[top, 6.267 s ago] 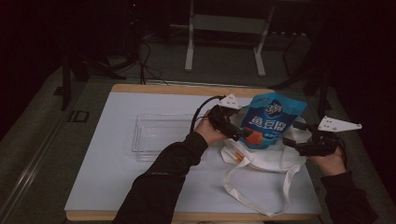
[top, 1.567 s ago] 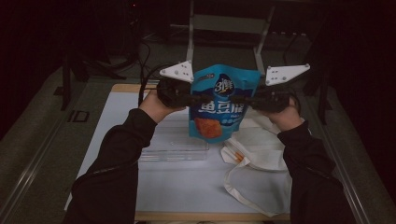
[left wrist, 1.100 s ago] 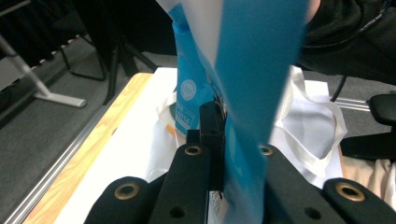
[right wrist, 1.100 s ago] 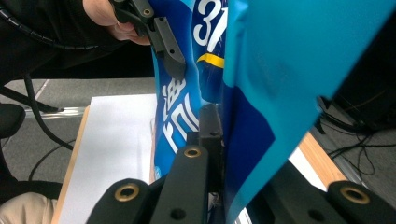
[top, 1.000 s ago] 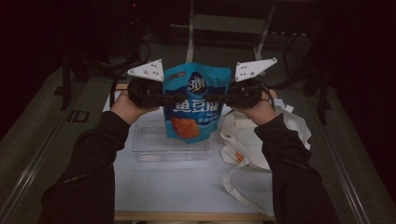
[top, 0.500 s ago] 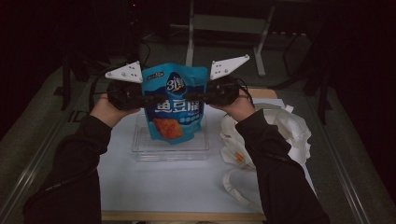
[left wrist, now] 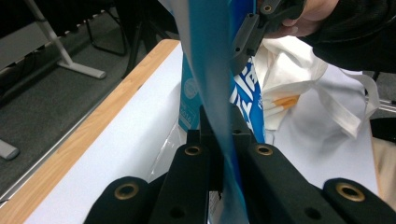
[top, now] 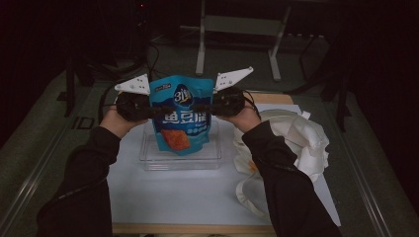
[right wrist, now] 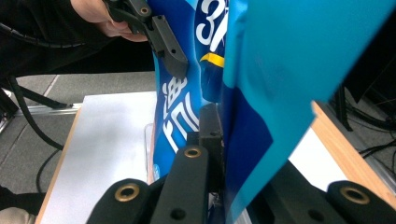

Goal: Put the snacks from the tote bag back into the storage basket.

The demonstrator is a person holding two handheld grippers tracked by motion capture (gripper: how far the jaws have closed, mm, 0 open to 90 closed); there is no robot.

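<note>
I hold the tall blue plastic snack pouch with white letters and an orange picture (top: pixel 182 117) up in the air with both tools. My left gripper (top: pixel 157 110) is clamped on the pouch's left edge, and my right gripper (top: pixel 201 107) is clamped on its right edge. In the left gripper view I see the thin blue edge pinched flat between my black jaws (left wrist: pixel 219 154). The right gripper view shows the same thing on the other side (right wrist: pixel 219 154).

The pouch stands upright, with its long side going up and down. Its bottom hangs right above the clear plastic tray with low walls (top: pixel 148 160). I can't tell if the bottom touches the tray or not. I think the next move is straight down, so the pouch lands in the tray. Both hands are just as near, one on each side.

The pouch looks puffy and full, and its top is sealed flat. To the right of the tray lies a crumpled cream cloth bag with long handles (top: pixel 301 140) on the white table top with a wooden rim (top: pixel 197 197).
</note>
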